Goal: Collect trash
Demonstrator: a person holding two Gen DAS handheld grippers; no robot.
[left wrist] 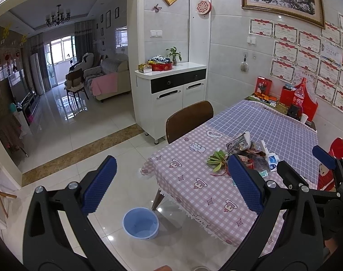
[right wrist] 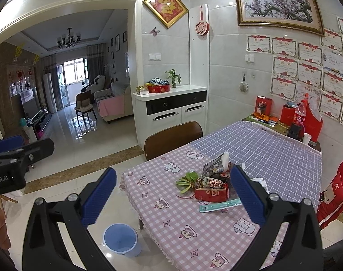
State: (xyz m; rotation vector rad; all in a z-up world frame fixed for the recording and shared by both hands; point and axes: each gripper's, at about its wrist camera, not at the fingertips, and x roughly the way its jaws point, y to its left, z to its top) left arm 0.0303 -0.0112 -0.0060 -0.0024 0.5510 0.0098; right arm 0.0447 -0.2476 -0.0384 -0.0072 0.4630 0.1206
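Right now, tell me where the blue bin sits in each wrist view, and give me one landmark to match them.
Left wrist view: the blue bin stands on the floor at bottom centre, beside the table's corner, between the open fingers.
Right wrist view: the blue bin sits at lower left of centre, on the floor off the table's near corner.
Shared landmark: the brown chair tucked against the table's far side.

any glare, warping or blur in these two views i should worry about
Left wrist view: strong fisheye bending at the edges, black corners, ceiling lights mirrored on the glossy floor, far window blown out; trash pile sharp. Right wrist view: same warping, a bright ceiling light flaring at top, floor glare beside the blue bin; pile and tablecloth evenly lit, no motion blur.
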